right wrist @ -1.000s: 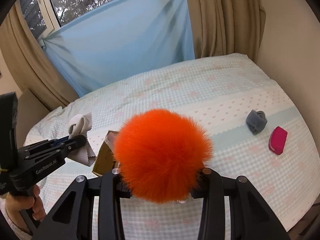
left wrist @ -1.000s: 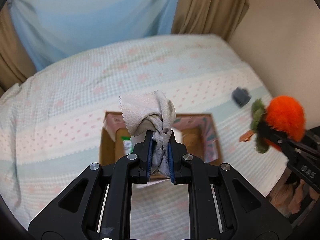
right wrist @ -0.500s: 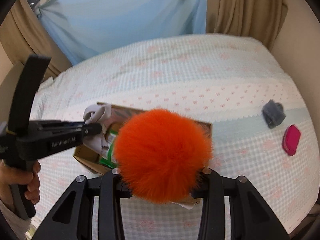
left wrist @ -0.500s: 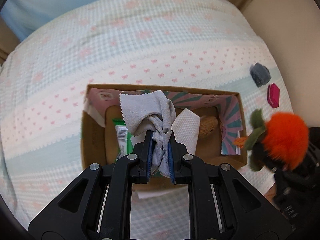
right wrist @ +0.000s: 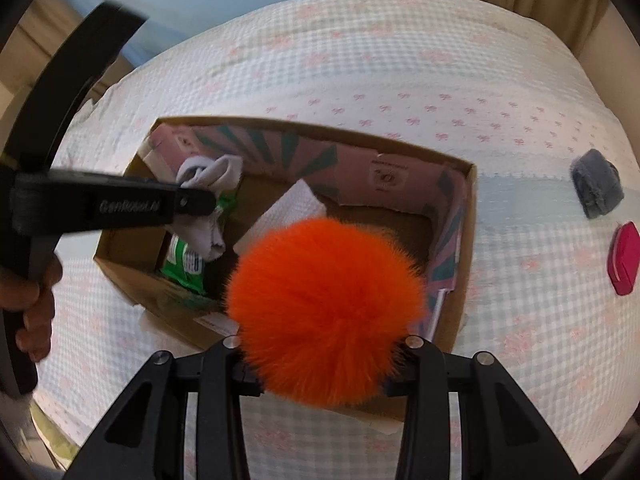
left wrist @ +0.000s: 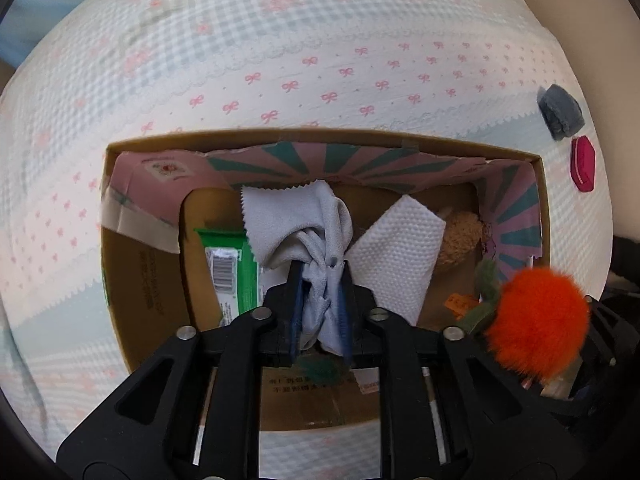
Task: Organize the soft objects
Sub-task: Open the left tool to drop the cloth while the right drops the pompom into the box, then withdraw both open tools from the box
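My left gripper (left wrist: 320, 276) is shut on a crumpled grey cloth (left wrist: 298, 220) and holds it over the open cardboard box (left wrist: 320, 136). The left gripper and cloth (right wrist: 212, 176) also show in the right wrist view. My right gripper (right wrist: 324, 360) is shut on a fluffy orange pom-pom toy (right wrist: 324, 312) above the box's near right side (right wrist: 466, 240). In the left wrist view the toy (left wrist: 536, 324) shows green leaves. The box holds a white paper towel (left wrist: 396, 248), a green packet (left wrist: 232, 268) and a tan plush (left wrist: 460, 236).
The box sits on a bed with a checked, bow-patterned cover (left wrist: 280, 40). A grey soft item (right wrist: 596, 188) and a pink pouch (right wrist: 624, 264) lie on the bed right of the box. Curtains hang behind the bed.
Both grippers have moved forward and tipped down over the box, which now fills more of each view. Both still hold their items.
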Tool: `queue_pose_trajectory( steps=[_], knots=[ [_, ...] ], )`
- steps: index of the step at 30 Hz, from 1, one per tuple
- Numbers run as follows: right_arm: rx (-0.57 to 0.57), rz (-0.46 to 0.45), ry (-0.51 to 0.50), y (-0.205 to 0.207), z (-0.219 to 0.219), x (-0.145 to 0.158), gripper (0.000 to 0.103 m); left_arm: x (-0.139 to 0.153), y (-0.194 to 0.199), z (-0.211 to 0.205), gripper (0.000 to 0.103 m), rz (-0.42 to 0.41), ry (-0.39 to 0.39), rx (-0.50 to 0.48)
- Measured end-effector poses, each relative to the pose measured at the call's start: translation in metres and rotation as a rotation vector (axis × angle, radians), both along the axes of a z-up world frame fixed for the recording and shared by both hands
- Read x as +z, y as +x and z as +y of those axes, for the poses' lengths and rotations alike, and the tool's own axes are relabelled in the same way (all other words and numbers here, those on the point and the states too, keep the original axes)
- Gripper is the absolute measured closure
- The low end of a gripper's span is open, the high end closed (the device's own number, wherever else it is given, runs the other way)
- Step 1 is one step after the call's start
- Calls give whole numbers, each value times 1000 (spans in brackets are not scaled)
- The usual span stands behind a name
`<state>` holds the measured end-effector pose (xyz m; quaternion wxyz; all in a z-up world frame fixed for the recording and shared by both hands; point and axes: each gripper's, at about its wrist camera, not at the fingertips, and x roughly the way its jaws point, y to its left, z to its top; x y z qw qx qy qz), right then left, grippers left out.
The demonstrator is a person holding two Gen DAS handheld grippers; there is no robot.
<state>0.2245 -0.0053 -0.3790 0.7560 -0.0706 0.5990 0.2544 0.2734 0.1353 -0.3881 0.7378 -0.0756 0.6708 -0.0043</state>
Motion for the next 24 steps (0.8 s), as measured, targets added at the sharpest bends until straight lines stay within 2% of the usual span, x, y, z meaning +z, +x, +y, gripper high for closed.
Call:
queue_pose_trajectory(
  steps=[1,2,3,4,5,6,15,24],
  knots=[
    [5,11,12,0,1,-1,58,2,2,-1,59,-1,1,-11],
    [8,19,19,0,2,-1,48,4,4,-1,16,-3,13,-17],
    [10,27,29,1,2,-2,39,6,5,-1,0,-13,29,-21],
    [12,27,35,0,3,-2,17,10,5,-1,0,-34,36,-24],
    [16,28,43,0,3,-2,6,14,5,-1,0,-42,41,-29],
    [25,30,52,-1,3,-2,0,14,6,0,0,-37,43,-30],
    [22,-10,64,-4,-2,9,0,23,-3,5,0,-51,27,-1],
    [19,-92,66,-13,-8,46,0,61,-28,5,0,-125,33,33]
  ],
)
